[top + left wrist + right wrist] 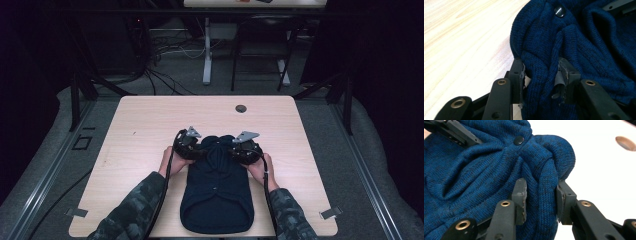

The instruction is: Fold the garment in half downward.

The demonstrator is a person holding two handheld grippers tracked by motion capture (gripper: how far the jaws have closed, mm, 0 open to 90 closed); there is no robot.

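Observation:
A dark blue knitted garment [216,195] with small black buttons [559,11] lies on the near half of the wooden table [150,120]. Its far end is bunched up between the two grippers. My left gripper [195,149] is shut on a thick fold of the knit [541,75] at the garment's left top corner. My right gripper [239,151] is shut on a fold [541,192] at the right top corner. A button [518,140] sits just beyond the right gripper's jaws. The other gripper's black body [456,132] shows at the top left of the right gripper view.
A round cable hole [241,108] sits in the table near its far edge. Bare wood lies to the left, right and beyond the garment. Behind the table stand table legs and cables [165,50] on a grey floor.

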